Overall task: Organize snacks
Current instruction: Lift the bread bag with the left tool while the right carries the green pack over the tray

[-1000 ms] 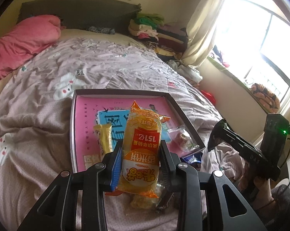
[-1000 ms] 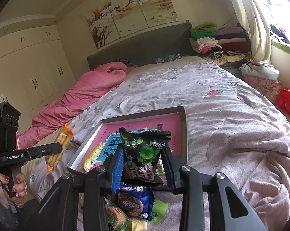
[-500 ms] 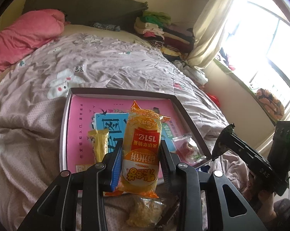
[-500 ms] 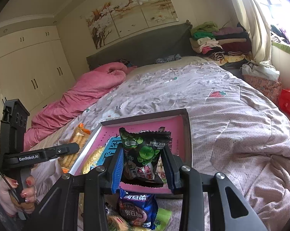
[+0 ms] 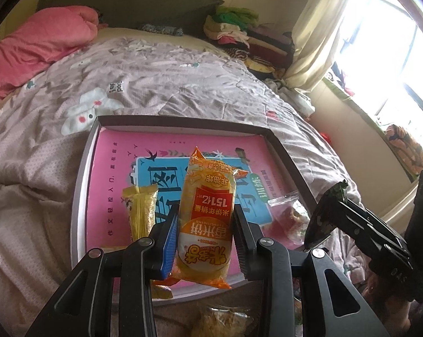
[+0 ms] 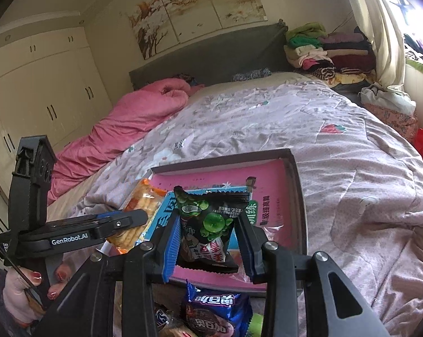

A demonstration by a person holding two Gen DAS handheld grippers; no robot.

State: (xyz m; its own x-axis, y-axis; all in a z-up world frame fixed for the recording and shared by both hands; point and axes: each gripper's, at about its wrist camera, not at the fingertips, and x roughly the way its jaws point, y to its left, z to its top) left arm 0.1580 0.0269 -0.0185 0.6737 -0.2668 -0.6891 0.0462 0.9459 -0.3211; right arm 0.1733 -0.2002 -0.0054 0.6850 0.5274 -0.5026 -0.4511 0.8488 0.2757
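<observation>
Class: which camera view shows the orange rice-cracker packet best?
The left wrist view: the orange packet fills the centre, face-on, clamped in the left gripper. The right wrist view shows it only sideways, partly hidden behind that gripper.

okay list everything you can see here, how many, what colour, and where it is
Tray: one, pink floor, grey rim, on the bed.
Orange rice cracker pack: one, in the left claw, over the tray.
Green pea packet: one, dark, in the right claw.
Yellow snack: one, lying in the tray.
Clear bag: one, tray's right side.
Blue cookie pack: one, in front of the tray.
Pink duvet: one, bed's left.
Folded clothes: one pile, by the headboard.
Hand: one, red nails, holding the left claw.
</observation>
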